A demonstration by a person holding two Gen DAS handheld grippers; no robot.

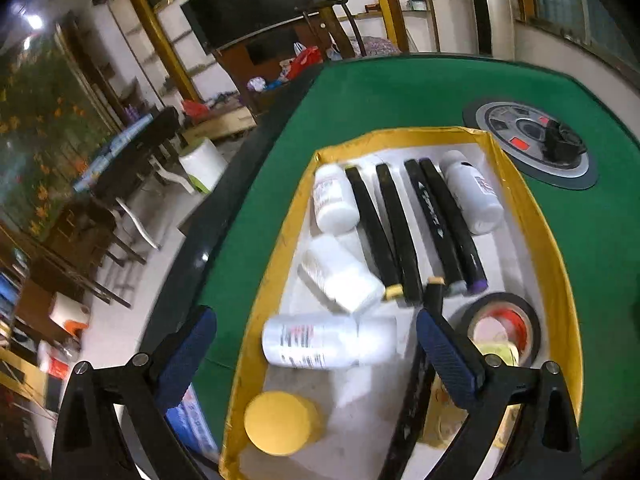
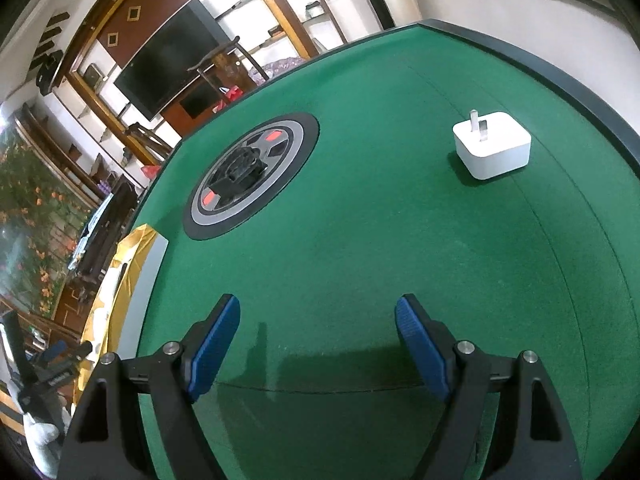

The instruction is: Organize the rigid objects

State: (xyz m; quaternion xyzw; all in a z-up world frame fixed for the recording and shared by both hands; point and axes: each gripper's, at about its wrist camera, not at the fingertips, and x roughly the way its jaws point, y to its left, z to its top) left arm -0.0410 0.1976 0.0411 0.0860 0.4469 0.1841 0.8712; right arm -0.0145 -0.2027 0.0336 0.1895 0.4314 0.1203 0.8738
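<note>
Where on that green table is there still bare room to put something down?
Open felt lies between the round centre panel, the white plug adapter and the right gripper. The gold-rimmed box is crowded with white bottles, black markers and tape.

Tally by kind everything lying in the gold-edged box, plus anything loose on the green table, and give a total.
White bottles: 4
Black marker pens: 4, with a fifth capped end only partly in view
Black tape roll: 1
Yellow round lid: 1
White plug adapter: 1, loose on the table
Total: 11 clearly seen
</note>
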